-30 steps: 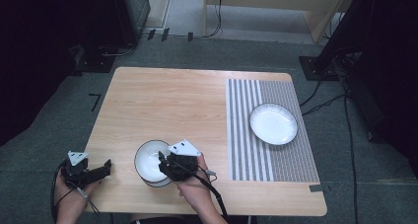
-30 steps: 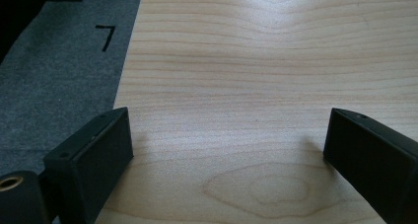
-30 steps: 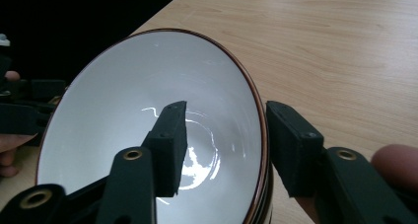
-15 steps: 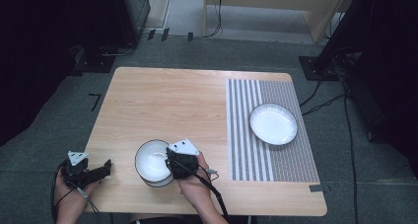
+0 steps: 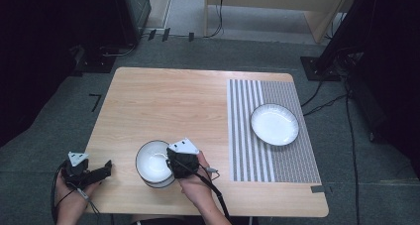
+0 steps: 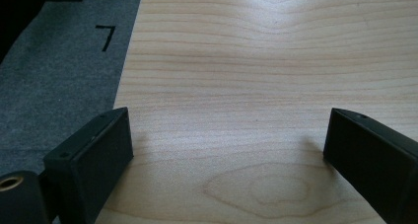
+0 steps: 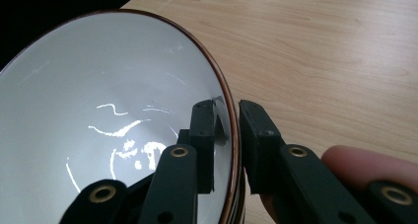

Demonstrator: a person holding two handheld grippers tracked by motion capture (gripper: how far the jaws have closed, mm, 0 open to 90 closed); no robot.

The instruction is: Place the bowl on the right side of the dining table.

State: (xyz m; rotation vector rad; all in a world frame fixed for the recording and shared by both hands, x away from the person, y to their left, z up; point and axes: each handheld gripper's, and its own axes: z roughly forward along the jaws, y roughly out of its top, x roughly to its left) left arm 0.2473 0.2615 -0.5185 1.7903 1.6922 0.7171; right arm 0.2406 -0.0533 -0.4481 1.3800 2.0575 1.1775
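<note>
Right tongs (image 5: pixel 171 168) just closed tight; left tongs (image 5: pixel 106 168) rest spread wide.

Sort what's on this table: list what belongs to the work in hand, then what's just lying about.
In the job:
- bowl, white, its rim clamped
- right gripper, shut on that rim

Lying about:
- plate, on the striped mat
- left gripper, open over bare table

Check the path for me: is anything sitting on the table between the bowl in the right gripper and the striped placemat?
Nothing visible. The right gripper is clamped on the white bowl at its rim, and the bare wooden table runs uninterrupted to the striped placemat. The white plate sits farther right on the mat, leaving its near strip free.
</note>
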